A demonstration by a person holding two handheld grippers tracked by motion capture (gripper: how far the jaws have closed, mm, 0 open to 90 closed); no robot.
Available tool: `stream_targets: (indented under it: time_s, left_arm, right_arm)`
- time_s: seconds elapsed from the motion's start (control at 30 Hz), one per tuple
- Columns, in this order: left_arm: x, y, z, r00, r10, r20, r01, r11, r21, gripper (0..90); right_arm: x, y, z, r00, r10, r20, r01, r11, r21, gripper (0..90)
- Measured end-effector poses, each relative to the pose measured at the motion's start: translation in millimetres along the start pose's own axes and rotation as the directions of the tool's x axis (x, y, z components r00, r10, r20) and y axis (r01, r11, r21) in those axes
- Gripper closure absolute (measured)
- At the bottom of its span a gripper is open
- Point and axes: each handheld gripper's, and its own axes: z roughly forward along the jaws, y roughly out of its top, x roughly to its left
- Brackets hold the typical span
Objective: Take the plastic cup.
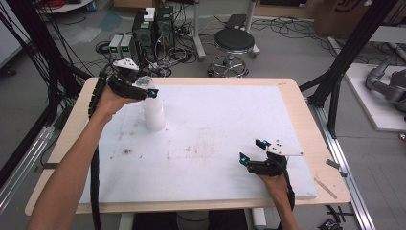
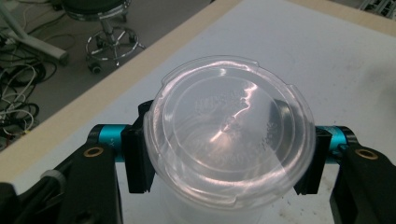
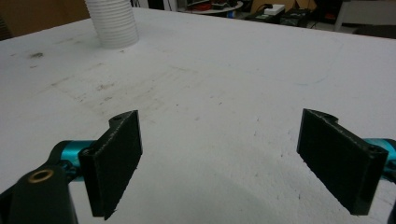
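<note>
A round clear plastic lid (image 2: pixel 229 140) sits between the black pads of my left gripper (image 2: pixel 226 156), which press on its rim from both sides. In the high view my left gripper (image 1: pixel 147 86) holds this lid (image 1: pixel 143 82) just above a tall stack of white ribbed cups (image 1: pixel 154 114) at the back left of the white board. The top of the stack (image 2: pixel 205 212) shows blurred under the lid. My right gripper (image 1: pixel 252 150) rests low near the board's front right, its jaws (image 3: pixel 243 158) wide apart with nothing between them. The cup stack (image 3: pixel 113 23) stands far off from it.
The white board (image 1: pixel 215 143) covers a wooden table (image 1: pixel 306 120) and carries faint brown smudges (image 1: pixel 127 151). A thin wooden stick (image 1: pixel 325 188) lies at the table's front right edge. Behind the table stand a black stool (image 1: pixel 233 43) and computer boxes (image 1: pixel 153 28).
</note>
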Motion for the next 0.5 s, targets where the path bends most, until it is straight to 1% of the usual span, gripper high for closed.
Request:
stream_targets:
  time_s: [0.03, 0.07, 0.1, 0.13, 0.17, 0.2, 0.23, 0.27, 0.3, 0.33, 0.37, 0.4, 0.5]
  left_arm:
    - [0.0, 0.0, 0.0, 1.0000, 0.000, 0.000, 0.000, 1.0000, 0.000, 37.2]
    - [-1.1, 12.0, -9.1, 1.0000, 0.009, 0.000, -0.010, 0.9998, -0.020, 37.5]
    - [-1.1, 12.0, -9.1, 1.0000, 0.009, 0.000, -0.010, 0.9998, -0.020, 37.5]
    - [-2.0, 20.5, -15.2, 0.9997, 0.023, -0.006, -0.023, 0.9993, -0.029, 37.5]
    - [-3.1, 27.2, -20.0, 0.9997, 0.023, -0.007, -0.023, 0.9990, -0.037, 37.6]
    - [-4.7, 39.0, -28.8, 0.9991, 0.041, -0.013, -0.042, 0.9979, -0.051, 37.7]
    - [-4.7, 39.0, -28.8, 0.9991, 0.041, -0.013, -0.042, 0.9979, -0.051, 38.0]
    - [-7.2, 51.4, -38.3, 0.9985, 0.052, -0.018, -0.053, 0.9964, -0.066, 38.1]
    - [-7.2, 51.4, -38.3, 0.9985, 0.052, -0.018, -0.053, 0.9964, -0.066, 38.4]
    - [-9.3, 61.2, -47.0, 0.9977, 0.064, -0.021, -0.066, 0.9943, -0.084, 38.6]
    - [-9.3, 61.2, -47.0, 0.9977, 0.064, -0.021, -0.066, 0.9943, -0.084, 38.6]
    - [-11.2, 67.7, -53.1, 0.9967, 0.077, -0.025, -0.079, 0.9928, -0.091, 38.7]
    - [-12.4, 70.5, -56.7, 0.9964, 0.080, -0.028, -0.082, 0.9920, -0.096, 38.8]
  right_arm:
    - [0.0, 0.0, 0.0, 1.0000, 0.000, 0.000, 0.000, 1.000, 0.000, 14.0]
    - [-0.1, 0.0, 0.0, 1.0000, -0.002, 0.000, 0.002, 1.000, 0.000, 14.0]
    - [-0.1, 0.0, 0.0, 1.0000, -0.002, 0.000, 0.002, 1.000, 0.000, 14.0]
    - [-0.1, -0.1, 0.0, 1.0000, -0.003, 0.000, 0.003, 1.000, -0.001, 14.0]
    - [0.3, -0.1, -0.2, 1.0000, 0.001, -0.002, -0.001, 1.000, 0.001, 14.1]
    - [0.5, -0.2, -0.4, 1.0000, 0.001, 0.000, -0.001, 1.000, -0.001, 14.0]
    - [0.5, -0.2, -0.4, 1.0000, 0.001, 0.000, -0.001, 1.000, -0.001, 14.0]
    - [0.7, -0.2, -0.4, 1.0000, 0.004, 0.000, -0.004, 1.000, -0.002, 14.1]
    - [0.7, -0.2, -0.4, 1.0000, 0.004, 0.000, -0.004, 1.000, -0.002, 14.1]
    - [0.6, -0.1, -0.4, 1.0000, 0.004, -0.001, -0.004, 1.000, 0.000, 14.1]
    - [0.6, -0.1, -0.4, 1.0000, 0.004, -0.001, -0.004, 1.000, 0.000, 14.1]
    - [0.6, 0.0, -0.3, 1.0000, 0.005, -0.003, -0.005, 1.000, 0.000, 14.0]
    - [0.6, -0.1, -0.4, 1.0000, 0.004, -0.001, -0.004, 1.000, -0.001, 14.0]
